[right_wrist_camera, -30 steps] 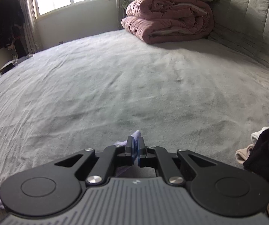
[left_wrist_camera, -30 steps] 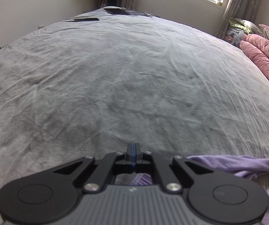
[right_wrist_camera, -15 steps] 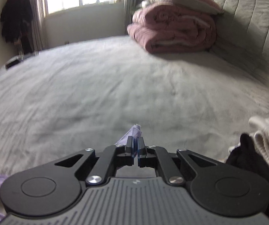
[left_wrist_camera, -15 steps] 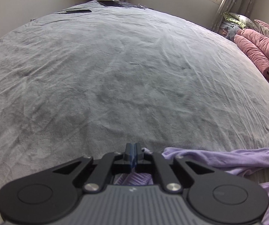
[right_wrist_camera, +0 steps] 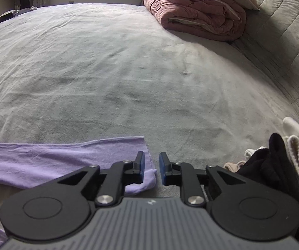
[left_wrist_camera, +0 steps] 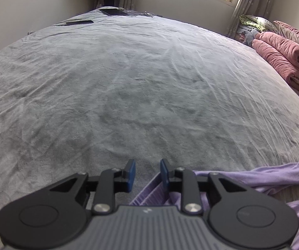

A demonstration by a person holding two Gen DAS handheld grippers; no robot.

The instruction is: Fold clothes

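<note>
A lilac garment lies on the grey bed cover at the near edge. My left gripper is open; the garment's ribbed edge lies just under and behind its right finger, nothing between the pads. In the right wrist view the lilac garment lies flat in a long strip with its end beside my right gripper, which is open and empty, its left finger over the cloth's corner.
A folded pink quilt sits at the head of the bed by the padded headboard. A pile of black and cream clothes lies close on the right. Dark flat devices lie at the far edge of the bed.
Both grippers were shut on the lilac garment and have opened, letting it drop onto the bed. The cloth now lies flat in front of the right gripper.
</note>
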